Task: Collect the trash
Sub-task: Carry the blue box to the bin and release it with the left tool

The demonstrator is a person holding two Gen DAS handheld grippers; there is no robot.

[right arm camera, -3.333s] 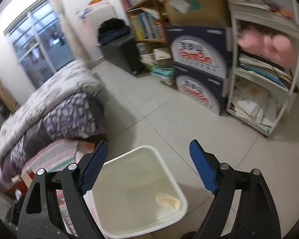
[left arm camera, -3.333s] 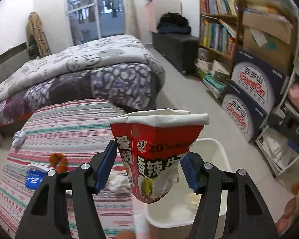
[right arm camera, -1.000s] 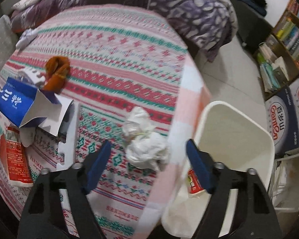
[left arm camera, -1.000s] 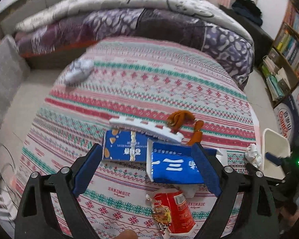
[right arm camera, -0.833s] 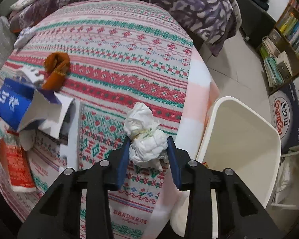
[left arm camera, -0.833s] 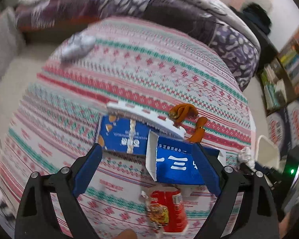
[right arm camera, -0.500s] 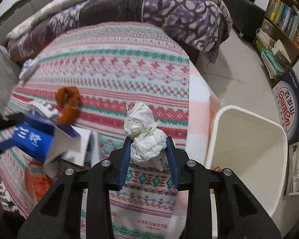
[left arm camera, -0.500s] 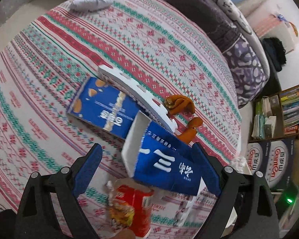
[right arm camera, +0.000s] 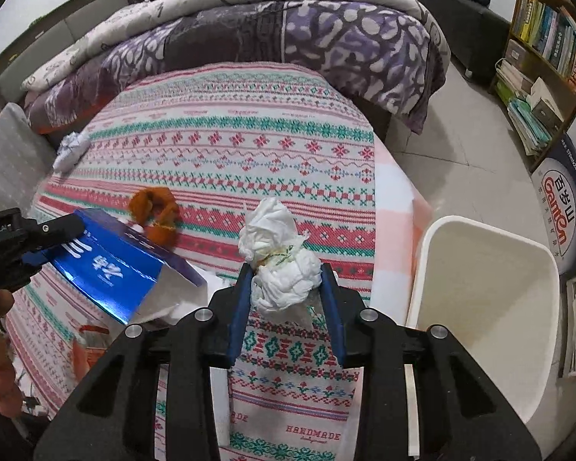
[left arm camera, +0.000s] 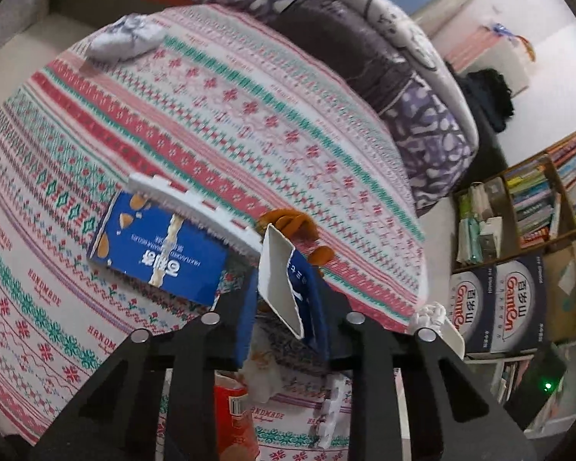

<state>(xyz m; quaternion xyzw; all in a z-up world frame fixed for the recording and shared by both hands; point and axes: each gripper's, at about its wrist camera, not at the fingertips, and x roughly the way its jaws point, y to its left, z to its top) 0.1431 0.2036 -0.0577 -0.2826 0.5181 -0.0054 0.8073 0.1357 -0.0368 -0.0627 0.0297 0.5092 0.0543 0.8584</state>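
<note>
Spreading across most of both frames, patterned bed cover (right arm camera: 249,146), with white bin (right arm camera: 480,307) standing at lower right of the right view. Lying flat at centre left of the left view, blue snack box (left arm camera: 153,253). Just closed and clamped at lower centre, left hand-held gripper (left arm camera: 284,307) on blue carton (left arm camera: 288,284). Clamped at lower centre of its own view, right hand-held gripper (right arm camera: 284,299) on crumpled white tissue (right arm camera: 276,253).

The patterned cloth (right arm camera: 280,176) reads "HANDMADE" (twice), and the cardboard boxes (left arm camera: 518,299) read "GanTen".
</note>
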